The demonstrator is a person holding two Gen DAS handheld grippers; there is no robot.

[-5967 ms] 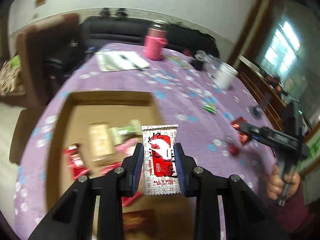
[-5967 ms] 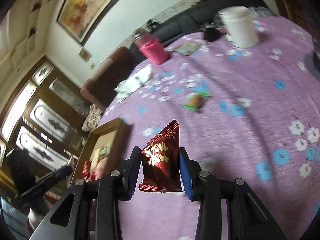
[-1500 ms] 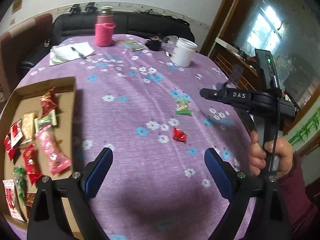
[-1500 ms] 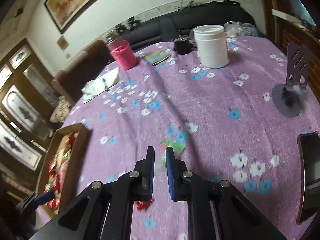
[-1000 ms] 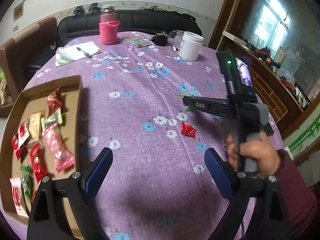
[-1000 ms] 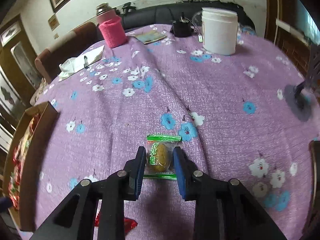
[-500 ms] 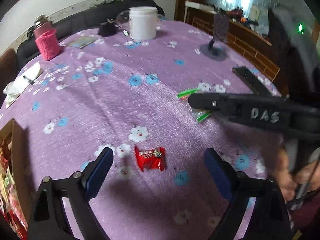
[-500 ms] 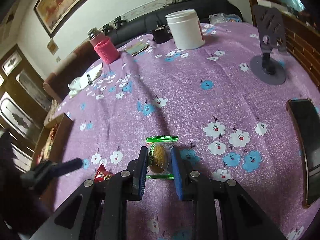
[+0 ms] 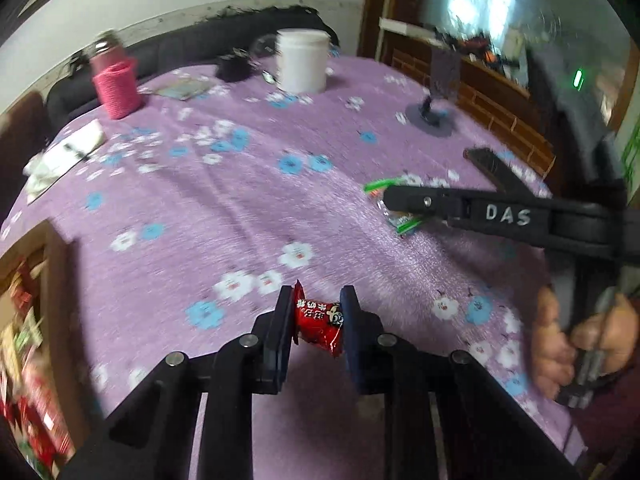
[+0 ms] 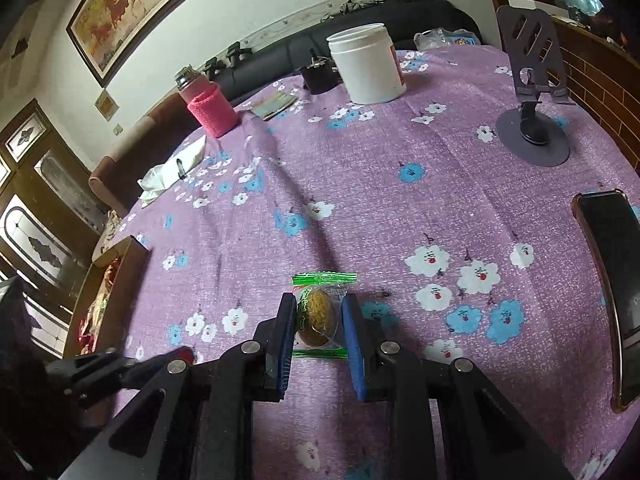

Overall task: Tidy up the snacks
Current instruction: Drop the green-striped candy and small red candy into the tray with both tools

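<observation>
A purple cloth (image 10: 360, 184) printed with white and blue flowers covers the counter. A red snack packet (image 9: 318, 322) with white lettering sits between the blue pads of the black left gripper (image 9: 316, 320). A clear, green-edged wrapper (image 10: 318, 312) holds a brown sweet. Behind stand a white jar (image 10: 366, 68), a pink-sleeved bottle (image 10: 210, 110) and a grey phone stand (image 10: 530, 92).

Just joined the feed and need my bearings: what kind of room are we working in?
Most likely a home living or dining room. A round table under a purple floral tablecloth sits before a black sofa, with a framed painting on the wall. Each gripper grips a wrapped snack.
</observation>
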